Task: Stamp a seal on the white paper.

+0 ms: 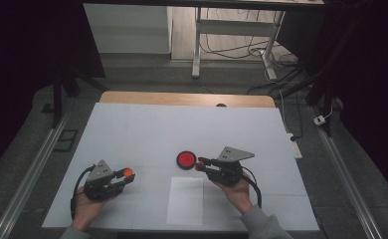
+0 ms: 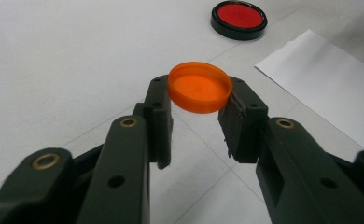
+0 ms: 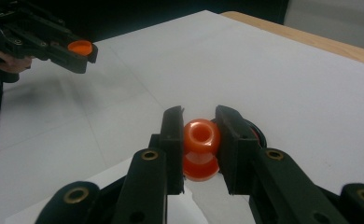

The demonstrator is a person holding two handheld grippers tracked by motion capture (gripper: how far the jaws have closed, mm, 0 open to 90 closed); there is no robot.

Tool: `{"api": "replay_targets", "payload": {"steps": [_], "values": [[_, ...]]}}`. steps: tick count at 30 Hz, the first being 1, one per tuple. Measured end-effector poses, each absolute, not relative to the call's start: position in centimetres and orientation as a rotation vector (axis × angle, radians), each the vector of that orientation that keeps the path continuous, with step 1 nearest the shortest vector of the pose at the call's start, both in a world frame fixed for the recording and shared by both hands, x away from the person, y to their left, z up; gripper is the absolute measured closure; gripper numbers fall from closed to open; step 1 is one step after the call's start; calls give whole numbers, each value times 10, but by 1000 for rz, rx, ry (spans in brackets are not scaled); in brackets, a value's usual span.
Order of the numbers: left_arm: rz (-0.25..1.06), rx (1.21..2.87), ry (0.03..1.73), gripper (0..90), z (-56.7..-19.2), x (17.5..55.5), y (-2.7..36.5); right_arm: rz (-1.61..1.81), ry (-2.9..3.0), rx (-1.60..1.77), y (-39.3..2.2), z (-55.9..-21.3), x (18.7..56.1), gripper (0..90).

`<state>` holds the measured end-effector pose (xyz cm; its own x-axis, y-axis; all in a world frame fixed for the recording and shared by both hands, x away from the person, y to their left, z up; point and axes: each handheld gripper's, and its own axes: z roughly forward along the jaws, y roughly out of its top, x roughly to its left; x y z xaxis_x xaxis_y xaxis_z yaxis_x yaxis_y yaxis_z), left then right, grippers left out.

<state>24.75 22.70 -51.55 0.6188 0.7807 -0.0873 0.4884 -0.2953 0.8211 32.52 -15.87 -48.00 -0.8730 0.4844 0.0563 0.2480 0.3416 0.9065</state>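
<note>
My left gripper (image 1: 127, 175) hovers over the table's left front, shut on a small orange cap (image 2: 200, 87) that lies flat between its pads, hollow side up. The right gripper (image 1: 200, 163) is shut on an orange spool-shaped piece (image 3: 201, 136) with a hole in its top, held upright just above the table. Right beside that piece, on the table, lies a red disc in a black rim (image 1: 186, 160). In the right gripper view the left gripper (image 3: 77, 53) with the orange cap (image 3: 80, 46) shows at the upper left, well apart.
A white paper sheet (image 1: 185, 199) lies flat near the front edge, between the two hands. The white table cover (image 1: 182, 129) stretches back to a wooden edge (image 1: 187, 98). Beyond it are desk legs and cables on the floor.
</note>
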Motion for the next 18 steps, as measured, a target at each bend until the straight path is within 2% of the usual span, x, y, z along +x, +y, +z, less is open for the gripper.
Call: {"api": "replay_targets", "payload": {"steps": [18], "values": [[421, 1961, 1002, 646, -516, 247, 227, 1526, 2442, 618, -153, -487, 310, 724]]}}
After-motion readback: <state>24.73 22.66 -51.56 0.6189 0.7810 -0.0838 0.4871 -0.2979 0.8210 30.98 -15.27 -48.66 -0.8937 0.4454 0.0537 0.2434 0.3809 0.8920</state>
